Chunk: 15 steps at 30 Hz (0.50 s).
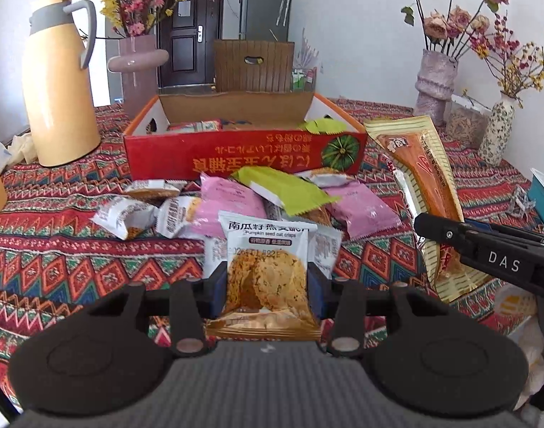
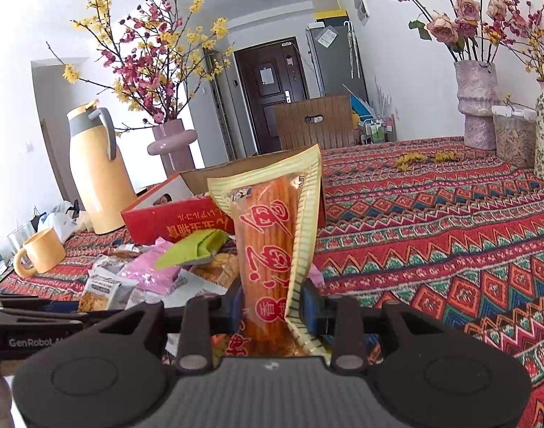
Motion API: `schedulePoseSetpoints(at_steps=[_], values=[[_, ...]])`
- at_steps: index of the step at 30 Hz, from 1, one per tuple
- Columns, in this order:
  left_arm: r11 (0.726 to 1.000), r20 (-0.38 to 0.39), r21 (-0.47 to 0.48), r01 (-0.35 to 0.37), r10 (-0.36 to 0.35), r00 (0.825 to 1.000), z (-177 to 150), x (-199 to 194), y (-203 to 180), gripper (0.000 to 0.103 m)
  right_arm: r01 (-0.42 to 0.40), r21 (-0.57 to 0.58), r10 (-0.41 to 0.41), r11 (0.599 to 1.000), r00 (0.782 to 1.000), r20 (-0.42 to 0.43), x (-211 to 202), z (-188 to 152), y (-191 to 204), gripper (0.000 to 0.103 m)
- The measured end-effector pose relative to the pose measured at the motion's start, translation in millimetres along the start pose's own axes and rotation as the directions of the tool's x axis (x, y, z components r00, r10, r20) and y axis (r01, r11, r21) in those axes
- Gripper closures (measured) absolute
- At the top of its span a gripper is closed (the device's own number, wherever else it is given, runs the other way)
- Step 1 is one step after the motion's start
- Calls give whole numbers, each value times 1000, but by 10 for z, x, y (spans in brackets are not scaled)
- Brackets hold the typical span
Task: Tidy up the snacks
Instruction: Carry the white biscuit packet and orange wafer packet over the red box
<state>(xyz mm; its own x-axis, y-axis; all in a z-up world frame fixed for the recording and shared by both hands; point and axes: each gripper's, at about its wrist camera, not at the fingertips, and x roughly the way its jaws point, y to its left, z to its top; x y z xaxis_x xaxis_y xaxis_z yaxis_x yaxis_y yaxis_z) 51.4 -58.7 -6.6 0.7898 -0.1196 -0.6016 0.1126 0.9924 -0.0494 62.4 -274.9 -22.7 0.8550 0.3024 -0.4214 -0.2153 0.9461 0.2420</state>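
Both grippers (image 1: 267, 285) (image 2: 272, 308) level, clamping packets (image 1: 267, 267) (image 2: 272, 242).

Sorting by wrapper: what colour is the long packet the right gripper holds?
Orange with a pale gold striped border, the long packet shows best in the right wrist view.

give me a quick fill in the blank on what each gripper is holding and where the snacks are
The left gripper is shut on a pumpkin seed oat ____ packet.
The right gripper clamps a long ____ stick-snack pack.
Behind the snack pile stands an open ____ box.

Missing words: crisps; orange; red
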Motion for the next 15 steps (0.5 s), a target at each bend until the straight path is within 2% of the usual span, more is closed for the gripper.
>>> schedulePoseSetpoints(at_steps=[15], values=[[999,124,-44,-18,24,992,608,19,266,58,5,-31,-3,1000,998,67,361,568,179,71]])
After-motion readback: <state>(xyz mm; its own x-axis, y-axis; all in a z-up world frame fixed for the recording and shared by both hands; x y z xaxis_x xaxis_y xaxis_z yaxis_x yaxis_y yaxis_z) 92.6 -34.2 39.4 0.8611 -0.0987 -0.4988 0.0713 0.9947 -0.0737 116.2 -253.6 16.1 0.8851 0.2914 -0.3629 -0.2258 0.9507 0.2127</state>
